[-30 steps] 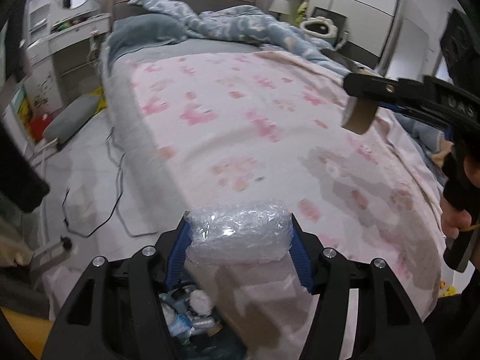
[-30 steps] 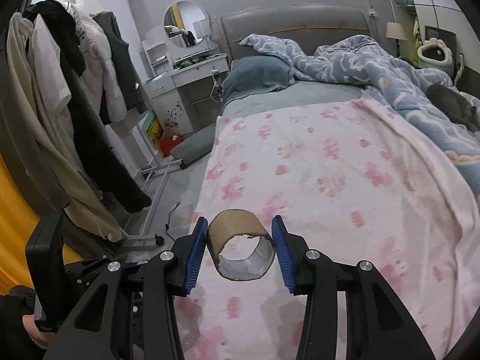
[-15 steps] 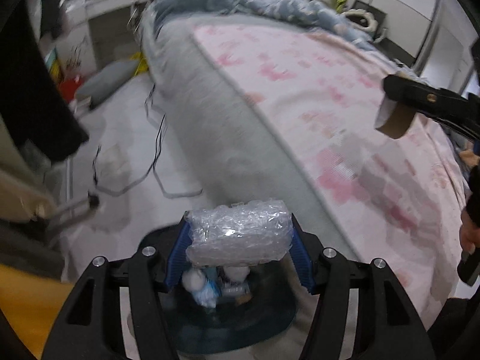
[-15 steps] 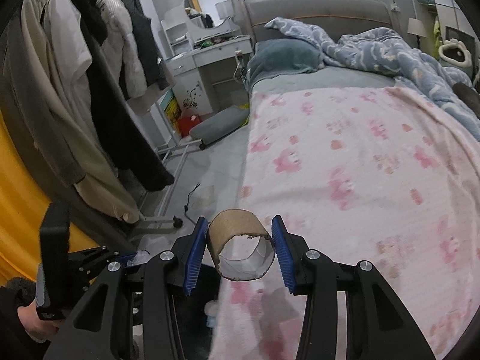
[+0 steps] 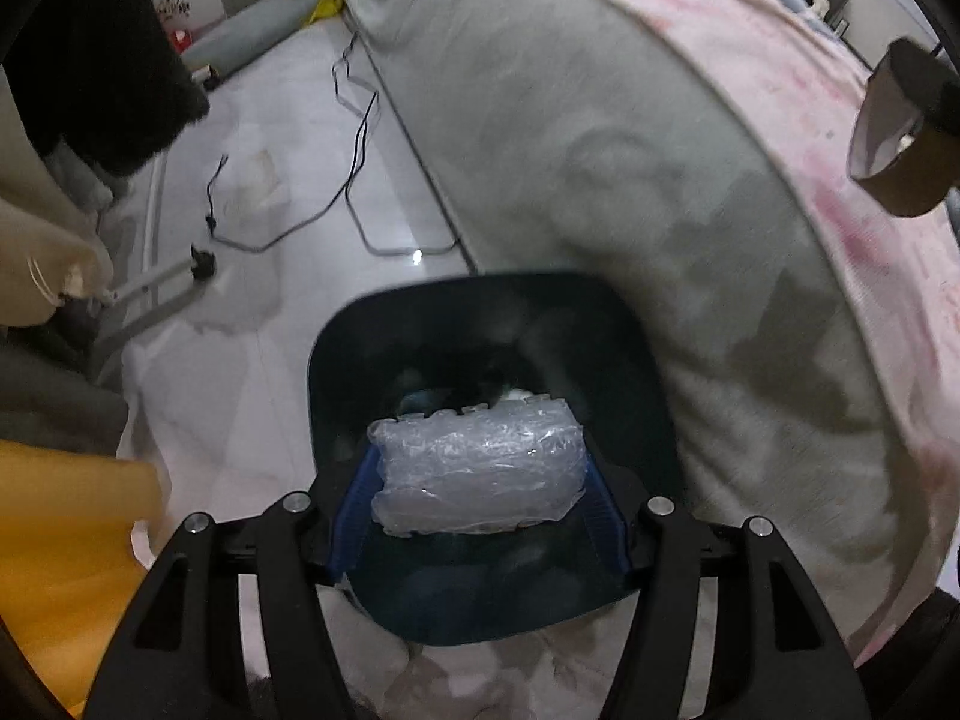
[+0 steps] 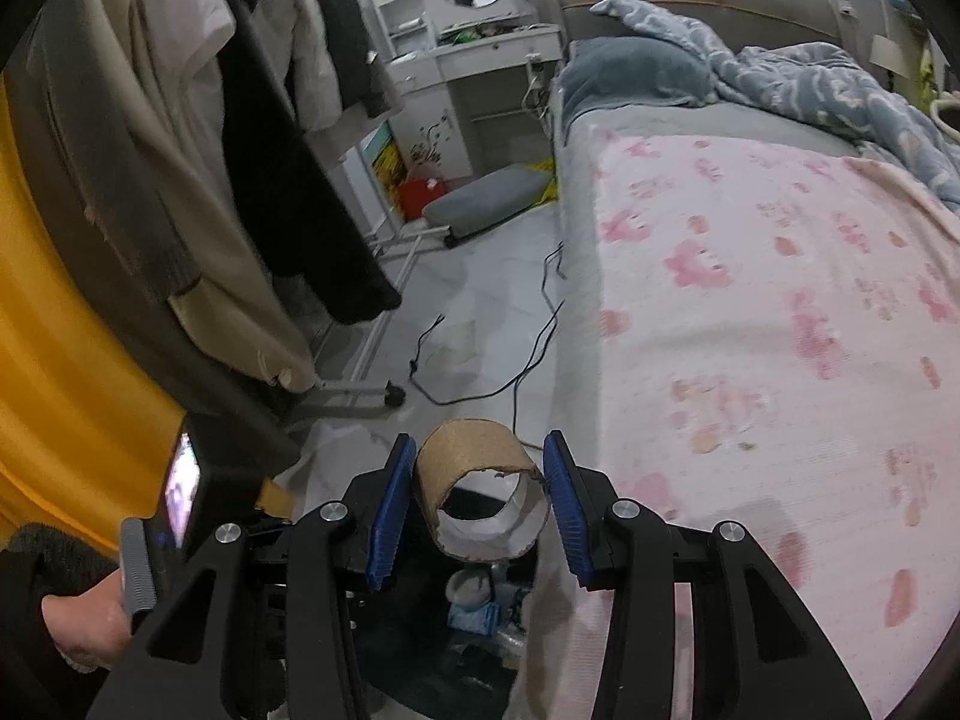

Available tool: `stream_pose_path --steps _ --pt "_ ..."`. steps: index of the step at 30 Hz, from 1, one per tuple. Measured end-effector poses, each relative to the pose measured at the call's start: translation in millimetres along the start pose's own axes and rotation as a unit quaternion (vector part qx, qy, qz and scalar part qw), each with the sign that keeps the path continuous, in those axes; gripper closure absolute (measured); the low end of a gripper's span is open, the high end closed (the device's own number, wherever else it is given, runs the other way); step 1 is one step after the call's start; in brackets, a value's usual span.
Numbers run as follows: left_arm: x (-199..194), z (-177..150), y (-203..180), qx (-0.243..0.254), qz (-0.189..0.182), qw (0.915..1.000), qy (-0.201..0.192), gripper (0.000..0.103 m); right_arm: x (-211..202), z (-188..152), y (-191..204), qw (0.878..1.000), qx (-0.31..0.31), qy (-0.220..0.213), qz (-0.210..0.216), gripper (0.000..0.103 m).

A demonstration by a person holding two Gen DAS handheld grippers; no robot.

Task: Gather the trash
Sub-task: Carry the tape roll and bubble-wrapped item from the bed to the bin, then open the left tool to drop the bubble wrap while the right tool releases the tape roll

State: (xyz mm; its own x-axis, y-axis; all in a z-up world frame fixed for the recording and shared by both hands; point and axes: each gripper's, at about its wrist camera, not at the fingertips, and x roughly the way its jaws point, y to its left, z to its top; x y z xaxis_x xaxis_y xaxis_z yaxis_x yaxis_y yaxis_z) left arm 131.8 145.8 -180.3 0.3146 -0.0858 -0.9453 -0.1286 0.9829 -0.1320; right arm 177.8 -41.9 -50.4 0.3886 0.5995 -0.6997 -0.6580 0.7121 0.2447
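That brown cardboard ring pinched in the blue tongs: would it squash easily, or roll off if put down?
The cardboard tube is probably light and easily squashed: its wall looks thin, and its rim is ragged. The right gripper holds it by its sides, and it looks roughly round. Laid on its curved side, it would likely roll.

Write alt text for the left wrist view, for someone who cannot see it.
The left claw holds a wad of bubble wrap over a dark trash bin on the floor beside a bed. At the right edge, a cardboard tube hangs over the bed's pink sheet. Black cables trail across the pale floor.
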Motion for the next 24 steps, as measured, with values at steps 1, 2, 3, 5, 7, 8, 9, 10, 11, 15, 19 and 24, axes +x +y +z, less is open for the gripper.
stream_pose_path --steps 1,2,3,5,7,8,9,10,11,15,19,24 --pt "3.3 -2.4 2.3 -0.002 0.0 1.0 0.007 0.039 3.1 -1.5 2.8 1.0 -0.001 0.004 0.001 0.058" --pt "5.6 -4.2 3.3 -0.003 0.002 0.9999 0.011 0.038 6.3 -3.0 5.6 1.0 -0.002 0.008 0.003 0.058" --pt "9.9 -7.0 5.7 -0.004 0.006 0.9997 0.022 0.038 8.6 -3.6 7.3 1.0 -0.003 0.011 0.003 0.058" --pt "14.5 -9.7 8.0 -0.008 0.003 0.9994 0.035 0.038 14.8 -4.6 9.7 1.0 -0.005 0.019 0.003 0.058" --pt "16.6 -12.4 9.6 -0.008 0.0 0.9989 0.045 0.034 20.0 -6.5 12.8 1.0 -0.007 0.025 0.003 0.058" --pt "16.3 -13.2 10.9 -0.009 0.0 0.9988 0.047 0.029 22.4 -7.2 13.5 1.0 -0.007 0.028 0.003 0.058" --pt "16.2 -12.9 12.8 -0.01 -0.001 0.9989 0.047 0.026 24.9 -7.4 13.5 1.0 -0.007 0.031 0.002 0.058" --pt "14.6 -13.1 14.8 -0.012 0.001 0.9989 0.044 0.024 27.6 -7.7 14.0 0.999 -0.006 0.034 0.002 0.058" --pt "12.6 -13.2 17.0 -0.015 0.003 0.999 0.041 0.023 31.4 -8.4 14.9 0.999 -0.005 0.038 0.002 0.058" --pt "2.8 -12.7 24.0 -0.022 0.004 0.9993 0.028 0.022 47.3 -10.3 20.8 0.998 -0.005 0.057 -0.002 0.058" --pt "-8.7 -10.0 38.3 -0.031 0.005 0.9995 0.004 0.022 68.1 -13.8 29.4 0.997 -0.01 0.082 -0.005 0.058" --pt "-27.2 -7.1 56.4 -0.036 0.004 0.9986 -0.037 0.022 94.9 -21.5 39.0 0.993 -0.019 0.118 -0.01 0.058"
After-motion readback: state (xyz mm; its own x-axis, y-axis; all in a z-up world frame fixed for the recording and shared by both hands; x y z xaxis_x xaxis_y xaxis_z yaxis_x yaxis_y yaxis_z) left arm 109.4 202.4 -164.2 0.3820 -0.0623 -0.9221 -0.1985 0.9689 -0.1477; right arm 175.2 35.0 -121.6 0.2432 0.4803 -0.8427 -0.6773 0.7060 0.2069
